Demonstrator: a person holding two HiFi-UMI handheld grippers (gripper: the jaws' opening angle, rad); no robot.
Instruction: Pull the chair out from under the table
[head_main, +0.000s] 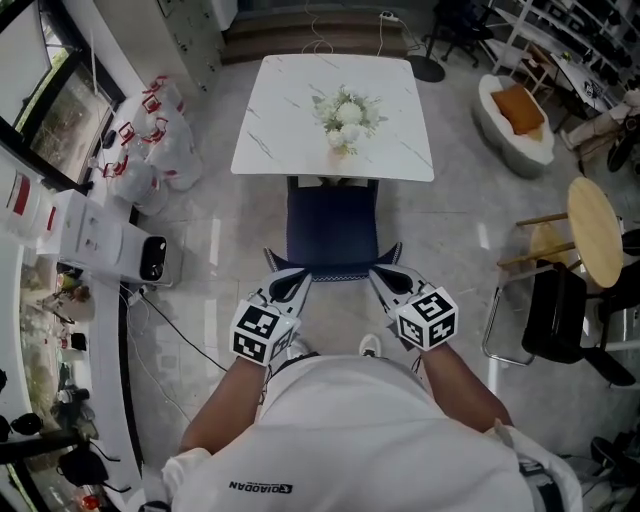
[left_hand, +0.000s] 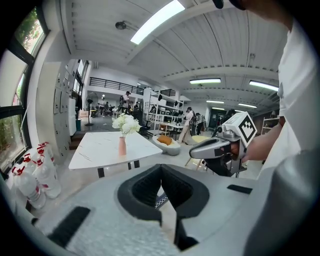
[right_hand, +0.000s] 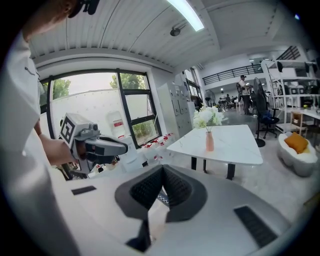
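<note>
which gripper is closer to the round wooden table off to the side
Right. The right gripper is at the chair corner on the round wooden table's side; the left gripper is at the opposite corner, farther away.

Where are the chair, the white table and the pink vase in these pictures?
Chair (head_main: 332, 235): head view, on its dark blue seat.
White table (head_main: 285, 115): head view, on the bare top.
Pink vase (left_hand: 122, 146): left gripper view, on its body.

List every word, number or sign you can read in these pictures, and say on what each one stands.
"QIAODAN": on the person's white shirt, seen upside down in the head view.
Red print on the white bags: too small to read.
Marker cubes: square patterns only, no letters.
</note>
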